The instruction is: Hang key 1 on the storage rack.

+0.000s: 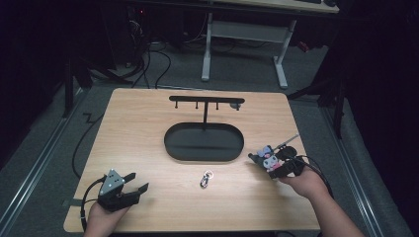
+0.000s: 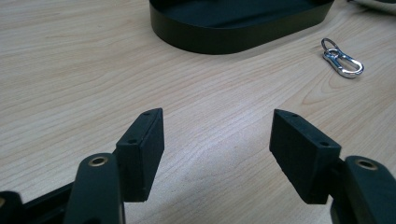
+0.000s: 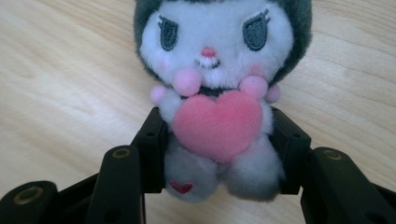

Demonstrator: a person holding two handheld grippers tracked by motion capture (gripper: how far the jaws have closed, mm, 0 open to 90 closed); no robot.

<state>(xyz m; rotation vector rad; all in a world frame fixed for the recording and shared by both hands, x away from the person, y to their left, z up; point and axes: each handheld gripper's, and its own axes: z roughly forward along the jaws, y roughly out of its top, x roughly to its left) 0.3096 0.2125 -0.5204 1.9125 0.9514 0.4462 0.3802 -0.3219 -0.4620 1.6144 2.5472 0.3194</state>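
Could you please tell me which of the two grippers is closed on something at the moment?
The right gripper: its jaws clamp the plush toy by its body. The left gripper differs, its jaws spread wide over bare table.

**Hidden and cut off**

In the right gripper view the plush (image 3: 217, 93) loses the top of its head at 12 o'clock to the frame edge, and the jaws cover both its flanks. In the left gripper view the tray (image 2: 240, 23) is cropped at 12 o'clock, so its far rim is out of sight. In the high view the keyring (image 1: 206, 178) is too small to make out, and the person's forearms are cropped at 6 o'clock.
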